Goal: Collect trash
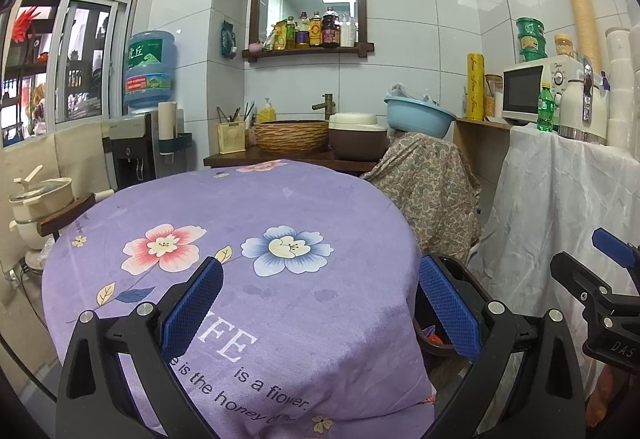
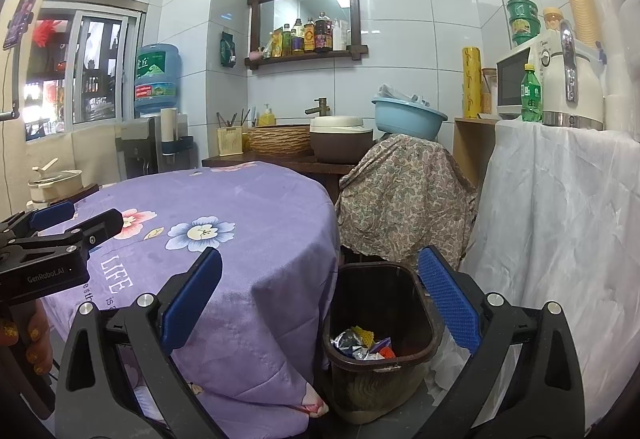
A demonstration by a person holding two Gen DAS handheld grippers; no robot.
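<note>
A dark brown trash bin (image 2: 424, 353) stands on the floor right of the table, with crumpled foil and coloured wrappers (image 2: 362, 344) at its bottom. In the left wrist view only a sliver of the bin (image 1: 434, 345) shows behind the right finger. My left gripper (image 1: 320, 303) is open and empty above the purple flowered tablecloth (image 1: 248, 223); it also shows at the left of the right wrist view (image 2: 76, 221). My right gripper (image 2: 320, 299) is open and empty, above the table edge and the bin; it appears at the right of the left wrist view (image 1: 588, 259).
A chair under paisley cloth (image 2: 404, 195) stands behind the bin. A white-draped counter (image 2: 560, 223) on the right bears a microwave, kettle and green bottle (image 2: 531, 95). A sink counter with basket basin (image 2: 280, 139), rice cooker and blue bowl is at the back. A water dispenser (image 2: 156, 111) stands left.
</note>
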